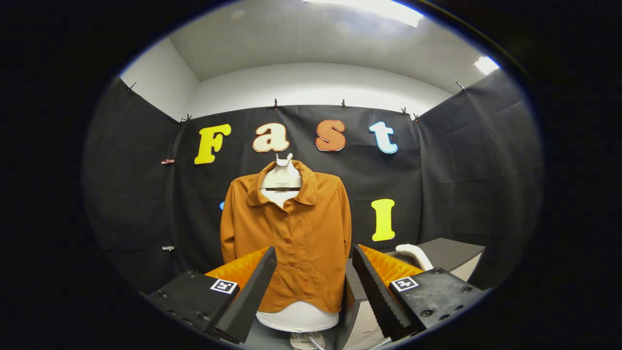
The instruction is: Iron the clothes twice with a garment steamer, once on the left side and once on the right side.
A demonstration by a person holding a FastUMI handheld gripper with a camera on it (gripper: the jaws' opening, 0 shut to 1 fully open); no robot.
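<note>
My tongs (311, 287) spread wide, holding nothing. Orange shirt (291, 233) on white dummy (296, 318) straight ahead, beyond fingers, buttoned, upright. White steamer handle (417, 255) on tabletop (452, 255), right of shirt, behind right finger.

My gripper (311, 272) fingers stand apart on air; ahead, only the shirt (291, 243) blocks, table (452, 253) flanking right.

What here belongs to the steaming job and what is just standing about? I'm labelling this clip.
For the job:
- orange shirt on the white mannequin
- white steamer handle on the grey table
- gripper, fingers open, holding nothing

Standing about:
- clips on the black cloth wall
</note>
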